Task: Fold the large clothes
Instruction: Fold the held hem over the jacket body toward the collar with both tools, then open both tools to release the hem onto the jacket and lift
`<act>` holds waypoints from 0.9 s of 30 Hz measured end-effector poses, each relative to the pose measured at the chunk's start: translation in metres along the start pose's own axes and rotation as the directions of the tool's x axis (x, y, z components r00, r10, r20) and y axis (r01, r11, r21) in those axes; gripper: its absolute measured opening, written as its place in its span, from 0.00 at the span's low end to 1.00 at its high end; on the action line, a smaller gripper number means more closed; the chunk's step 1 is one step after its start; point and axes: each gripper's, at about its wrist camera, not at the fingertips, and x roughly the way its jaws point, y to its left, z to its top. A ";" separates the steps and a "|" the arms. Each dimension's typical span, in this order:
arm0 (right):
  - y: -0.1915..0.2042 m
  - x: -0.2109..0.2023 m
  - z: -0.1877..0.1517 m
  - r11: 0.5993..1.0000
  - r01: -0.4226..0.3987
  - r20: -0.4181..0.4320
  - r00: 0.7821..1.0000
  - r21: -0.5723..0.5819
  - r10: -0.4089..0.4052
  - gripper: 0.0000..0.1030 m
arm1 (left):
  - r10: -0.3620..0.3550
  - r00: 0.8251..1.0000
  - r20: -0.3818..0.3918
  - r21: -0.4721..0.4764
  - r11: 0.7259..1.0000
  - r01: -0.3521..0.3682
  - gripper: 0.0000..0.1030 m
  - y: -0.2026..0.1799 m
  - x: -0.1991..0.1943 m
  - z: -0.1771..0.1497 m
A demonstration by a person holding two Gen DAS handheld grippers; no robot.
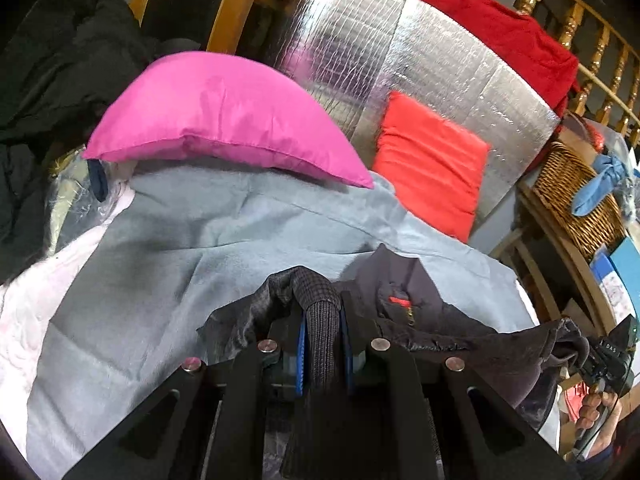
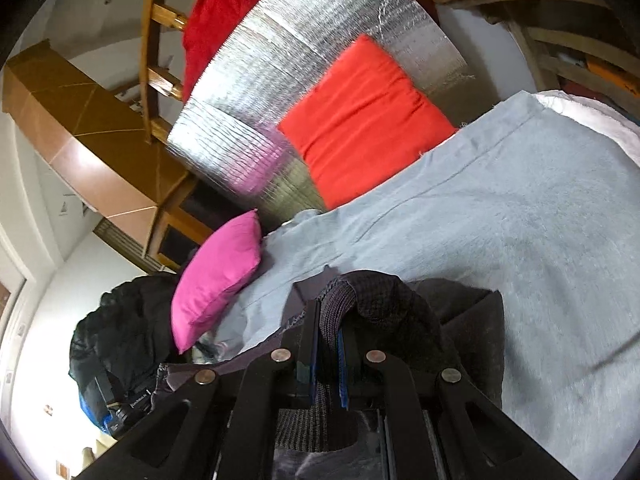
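I have both sets of fingers clamped on ribbed hems of the dark jacket (image 1: 420,312), left gripper (image 1: 322,344) and right gripper (image 2: 329,344), over the bed's near edge on the grey blanket (image 1: 200,240). Thick knit, probably bunched, could slip; beyond, it may snag the pink pillow (image 1: 224,116).

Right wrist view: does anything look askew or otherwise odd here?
Only the picture itself is rolled sideways. Both the left gripper and right gripper are clamped on ribbed cuffs of the dark padded jacket above the grey blanket. Nothing looks damaged.
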 end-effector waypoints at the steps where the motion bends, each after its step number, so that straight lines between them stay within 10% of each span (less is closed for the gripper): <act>1: -0.002 0.007 0.003 1.000 0.007 -0.004 1.000 -0.002 -0.007 0.07 | 0.004 1.000 -0.002 -0.001 1.000 -0.004 0.15 0.001 0.004 0.001; 27: -0.056 0.090 0.022 0.988 0.088 -0.042 0.996 0.124 -0.083 0.08 | 0.031 0.995 -0.096 -0.098 0.994 -0.040 0.17 0.027 0.106 0.009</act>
